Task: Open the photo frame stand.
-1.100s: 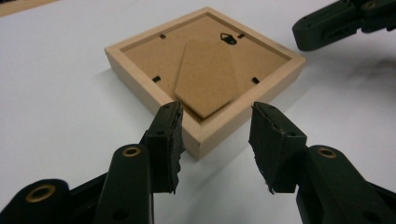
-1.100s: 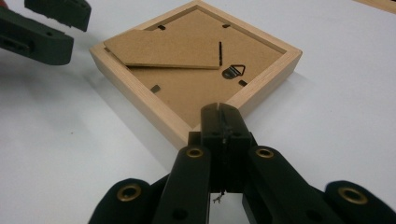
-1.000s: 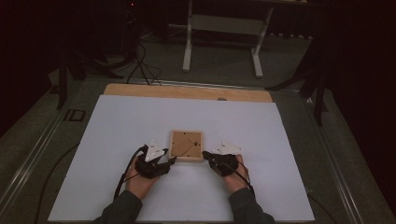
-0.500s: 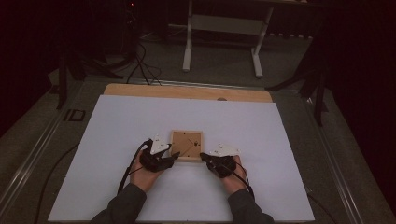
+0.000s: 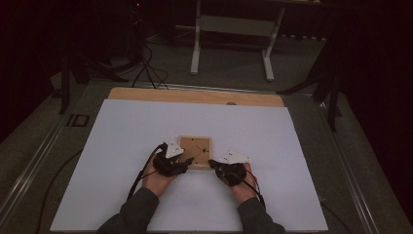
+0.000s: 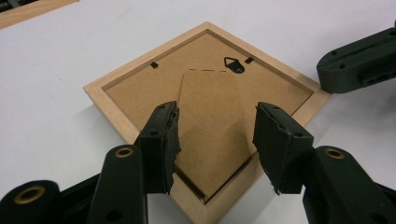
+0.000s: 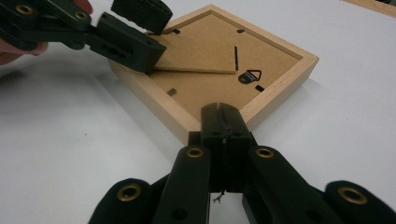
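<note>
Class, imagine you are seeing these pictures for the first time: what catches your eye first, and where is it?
A small wooden picture frame lies face down near the middle of the white table, its brown backing and stand flap showing. The left gripper holds its jaws open on either side of that flap, while the right gripper, jaws shut, rests against the frame's near corner.

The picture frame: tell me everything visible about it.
The frame is square, pale wood, lying face down on the white sheet. Its brown backing board carries a black hanger, small black clips and a hinged stand flap, lifted slightly. The shut right hand-held gripper presses on one corner; the left hand-held gripper straddles the flap.
</note>
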The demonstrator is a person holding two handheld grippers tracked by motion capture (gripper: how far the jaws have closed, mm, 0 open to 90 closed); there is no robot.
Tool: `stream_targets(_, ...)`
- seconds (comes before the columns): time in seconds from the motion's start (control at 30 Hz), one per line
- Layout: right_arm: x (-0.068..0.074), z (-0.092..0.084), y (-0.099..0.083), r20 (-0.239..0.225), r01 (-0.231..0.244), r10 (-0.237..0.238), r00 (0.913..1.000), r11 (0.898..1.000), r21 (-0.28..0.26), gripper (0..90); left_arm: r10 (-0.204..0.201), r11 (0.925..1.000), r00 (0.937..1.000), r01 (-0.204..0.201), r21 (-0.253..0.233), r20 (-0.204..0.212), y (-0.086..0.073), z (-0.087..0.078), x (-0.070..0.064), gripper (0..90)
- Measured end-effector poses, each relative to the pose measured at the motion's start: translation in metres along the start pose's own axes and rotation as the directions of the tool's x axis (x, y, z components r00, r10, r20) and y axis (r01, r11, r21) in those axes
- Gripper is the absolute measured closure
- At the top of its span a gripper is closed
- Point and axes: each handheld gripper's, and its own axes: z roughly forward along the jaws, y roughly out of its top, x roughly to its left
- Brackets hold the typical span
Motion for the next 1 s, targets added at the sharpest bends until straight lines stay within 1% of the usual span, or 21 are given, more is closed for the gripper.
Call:
stream_targets(0.13, 0.000, 0.000, 0.000, -0.002, -0.001, 0.001, 1.0000, 1.000, -0.001, 89.8, -0.005, 1.0000, 1.0000, 0.005, -0.004, -0.006, 0.000, 0.002, 0.001, 49.9)
stream_targets(0.17, 0.000, 0.000, 0.000, -0.002, 0.000, 0.000, 1.0000, 1.000, -0.001, 89.8, -0.006, 1.0000, 0.9999, 0.007, 0.001, -0.014, 0.001, 0.003, 0.001, 49.6)
stream_targets(0.23, 0.000, 0.000, 0.000, -0.002, -0.001, 0.001, 1.0000, 1.000, -0.001, 89.8, -0.006, 1.0000, 0.9999, 0.007, 0.007, -0.012, 0.000, 0.005, 0.002, 49.1)
stream_targets(0.33, 0.000, 0.000, 0.000, -0.002, -0.001, 0.001, 1.0000, 1.000, -0.001, 89.7, 0.004, 0.9998, 0.9999, -0.004, 0.021, -0.011, -0.001, 0.007, 0.001, 48.9)
stream_targets(0.43, 0.000, 0.000, 0.000, -0.003, -0.001, 0.001, 1.0000, 1.000, -0.002, 89.7, -0.009, 0.9998, 0.9999, 0.009, 0.016, -0.008, -0.001, 0.009, 0.002, 49.0)
stream_targets(0.5, 0.000, 0.000, 0.000, -0.003, -0.001, 0.001, 1.0000, 1.000, -0.002, 89.7, -0.010, 0.9998, 0.9999, 0.010, 0.016, -0.007, -0.001, 0.009, 0.002, 49.8)
stream_targets(0.53, 0.000, 0.000, 0.000, -0.003, -0.002, 0.002, 1.0000, 1.000, -0.002, 89.7, -0.001, 0.9998, 0.9999, 0.001, 0.018, -0.014, 0.000, 0.008, 0.001, 50.6)
stream_targets(0.73, -0.001, 0.000, 0.000, -0.003, -0.002, 0.002, 1.0000, 1.000, -0.002, 89.8, 0.002, 0.9998, 0.9997, -0.001, 0.020, -0.022, 0.004, 0.006, 0.000, 50.9)
stream_targets(0.93, -0.001, 0.000, 0.000, -0.003, -0.002, 0.002, 1.0000, 1.000, -0.003, 89.8, 0.023, 0.9997, 0.9989, -0.023, 0.005, -0.040, 0.010, 0.003, -0.003, 50.7)
stream_targets(1.0, -0.001, 0.000, 0.000, -0.003, -0.002, 0.002, 1.0000, 1.000, -0.003, 89.8, 0.021, 0.9998, 0.9991, -0.021, 0.008, -0.037, 0.010, 0.003, -0.003, 50.5)
